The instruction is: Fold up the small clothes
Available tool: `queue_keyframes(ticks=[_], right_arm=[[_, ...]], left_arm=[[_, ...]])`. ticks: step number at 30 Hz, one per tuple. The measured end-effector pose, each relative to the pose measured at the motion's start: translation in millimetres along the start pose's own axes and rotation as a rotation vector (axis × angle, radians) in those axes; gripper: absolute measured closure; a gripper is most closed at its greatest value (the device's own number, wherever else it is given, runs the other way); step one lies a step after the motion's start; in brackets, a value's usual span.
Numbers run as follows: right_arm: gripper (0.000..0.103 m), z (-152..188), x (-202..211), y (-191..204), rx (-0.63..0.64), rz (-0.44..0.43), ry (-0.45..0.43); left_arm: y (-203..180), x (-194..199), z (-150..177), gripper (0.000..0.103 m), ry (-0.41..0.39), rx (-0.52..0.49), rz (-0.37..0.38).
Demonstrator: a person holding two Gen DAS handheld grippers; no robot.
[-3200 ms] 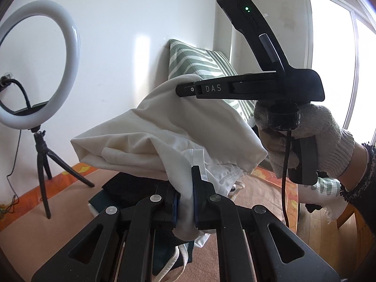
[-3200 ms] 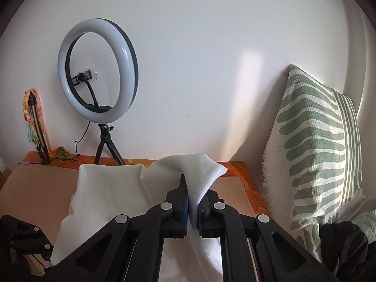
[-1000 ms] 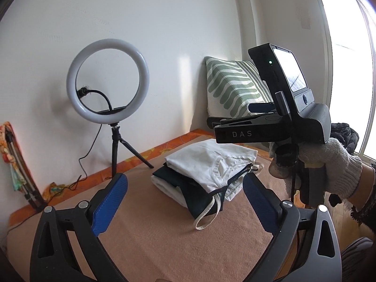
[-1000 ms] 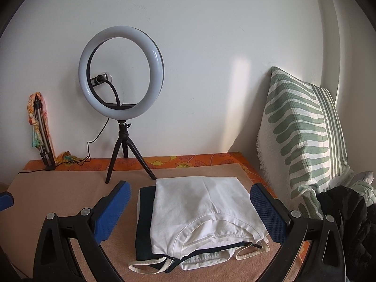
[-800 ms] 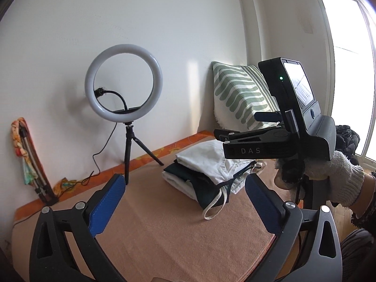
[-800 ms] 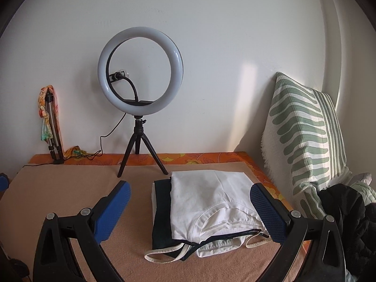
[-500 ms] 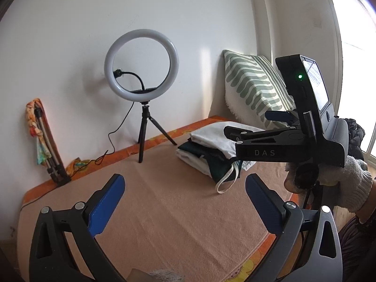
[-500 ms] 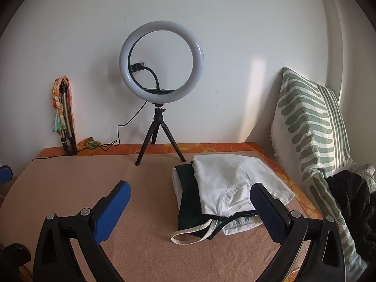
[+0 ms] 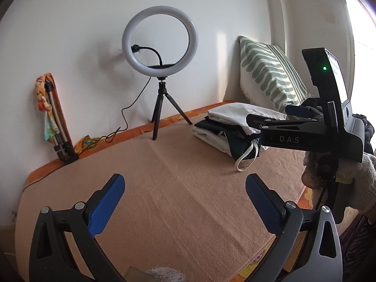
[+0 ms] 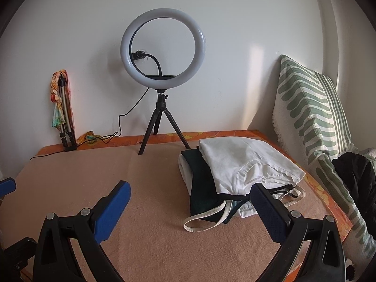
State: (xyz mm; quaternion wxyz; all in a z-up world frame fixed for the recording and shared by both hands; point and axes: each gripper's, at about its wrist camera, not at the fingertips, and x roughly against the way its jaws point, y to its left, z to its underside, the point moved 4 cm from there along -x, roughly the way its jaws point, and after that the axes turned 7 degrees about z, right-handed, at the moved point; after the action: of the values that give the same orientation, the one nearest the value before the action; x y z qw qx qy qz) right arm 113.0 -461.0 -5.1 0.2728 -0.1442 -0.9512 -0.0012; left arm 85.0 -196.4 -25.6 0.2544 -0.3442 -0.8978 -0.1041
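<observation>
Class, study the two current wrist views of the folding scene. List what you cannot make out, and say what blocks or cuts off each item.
- Clothes stack: lower garments' type, covered by the white top piece.
- Stack's near right corner, left wrist view: hidden by the right tool.
- Dark garment: cut off by the right wrist view's edge.
- Pale object: cut off at the left wrist view's bottom edge.
- Left tool: open, empty.

White top crowns folded clothes stack.
</observation>
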Motion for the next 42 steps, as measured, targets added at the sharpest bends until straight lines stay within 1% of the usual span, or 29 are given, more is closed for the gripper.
queue_keyframes(ticks=[5,11,16,20,42], right_arm=[[0.0,5.2,-2.2,-0.8,-0.032,0.003,0.011],[0.0,6.5,1.3,0.9,-0.025,0.016,-0.007],[0.0,8.6,0.6,6.0,-0.013,0.006,-0.004],[0.0,10.0,0.2,9.1,0.002,0.006,-0.005],[0.0,12.0,0.4,8.1,-0.003,0.008,-0.002]], left_arm=[[3.2,-2.6,10.5,0.001,0.026,-0.024,-0.04],[9.3,-2.4,22.2,0.001,0.044,-0.009,-0.053],[11.9,-2.4,27.9,0.001,0.057,-0.003,-0.059],[12.2,-1.7,28.7,0.001,0.057,-0.003,-0.064],[12.2,2.3,28.4,0.001,0.046,-0.007,-0.07]])
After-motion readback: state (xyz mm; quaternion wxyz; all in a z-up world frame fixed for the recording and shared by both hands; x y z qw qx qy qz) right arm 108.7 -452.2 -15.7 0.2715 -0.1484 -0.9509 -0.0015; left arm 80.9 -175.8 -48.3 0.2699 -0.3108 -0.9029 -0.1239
